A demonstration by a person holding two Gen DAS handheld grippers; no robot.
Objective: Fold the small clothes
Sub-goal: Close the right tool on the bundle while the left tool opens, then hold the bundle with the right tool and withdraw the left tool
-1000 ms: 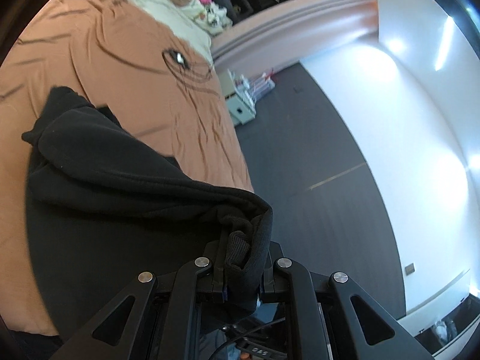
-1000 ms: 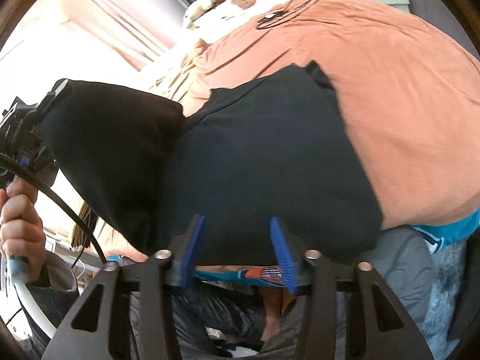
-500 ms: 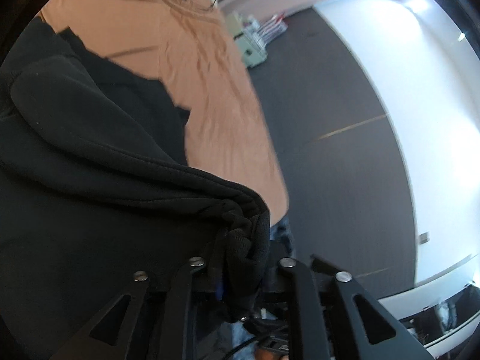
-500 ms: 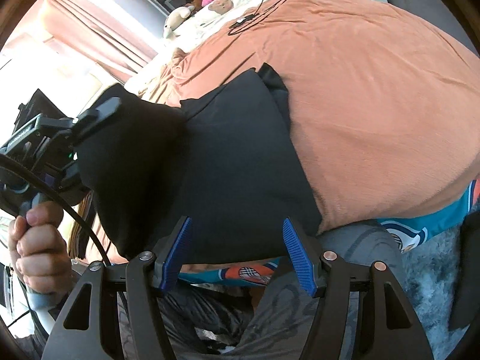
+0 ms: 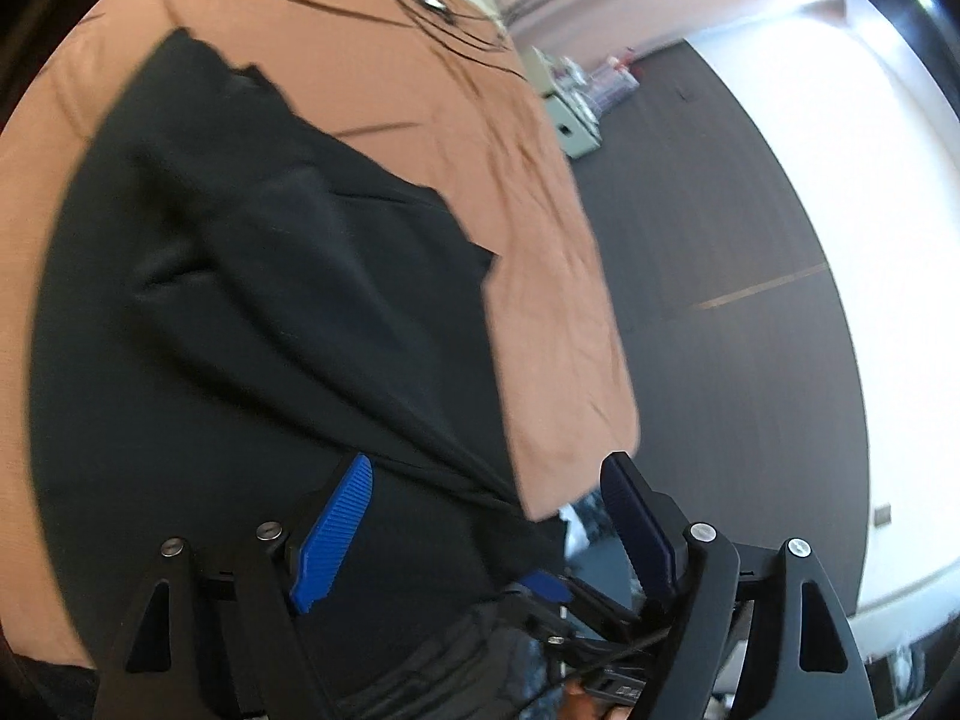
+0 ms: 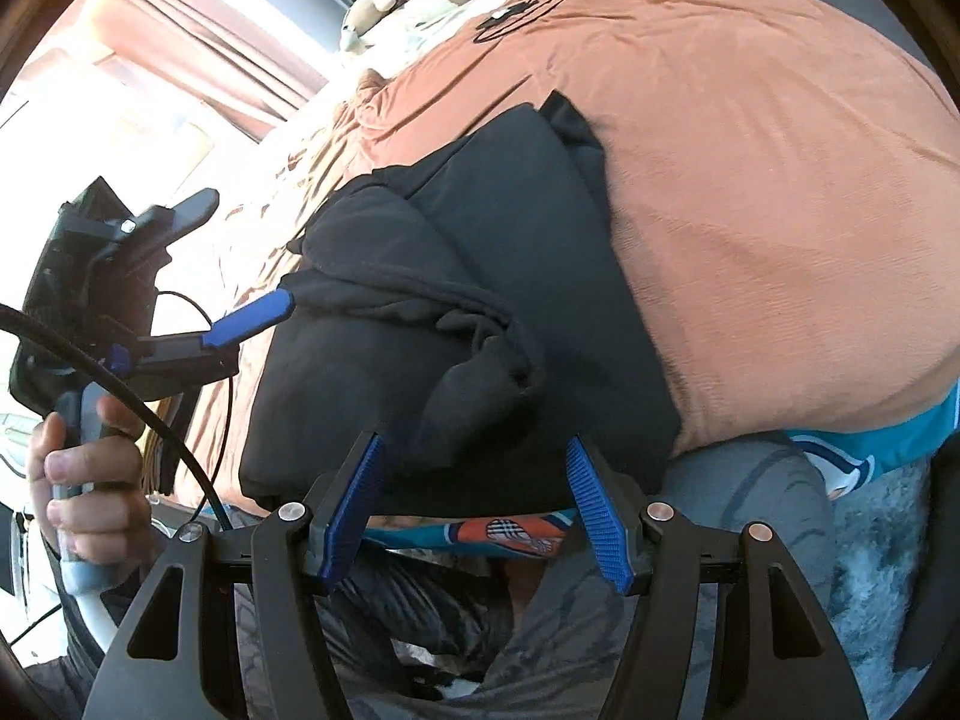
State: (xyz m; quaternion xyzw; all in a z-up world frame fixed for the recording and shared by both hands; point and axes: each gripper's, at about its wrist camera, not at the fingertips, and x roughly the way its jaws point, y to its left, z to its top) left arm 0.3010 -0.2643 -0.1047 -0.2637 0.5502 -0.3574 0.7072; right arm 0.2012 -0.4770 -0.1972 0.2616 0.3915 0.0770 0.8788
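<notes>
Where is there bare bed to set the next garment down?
Bare orange bedspread lies right of the black garment, up to the cable near the pillows. The near edge is crowded: both grippers, left gripper opening, right gripper open.

We have open orange bedspread [image 6: 750,192] right of and beyond the black garment [image 6: 480,276], nothing on it until a black cable [image 6: 516,15] near the pillows. Left side is crowded: the left hand-held gripper [image 6: 240,267] sits just beside the garment's folded sleeve, jaws opening, cloth lying between them but pads clear of it. Right hand-held gripper [image 6: 474,498] hovers at the near edge, jaws apart, nothing between. Our knees block below. Dark floor [image 5: 720,240] beside the bed is free; a small cabinet [image 5: 573,123] stands farther along it.
</notes>
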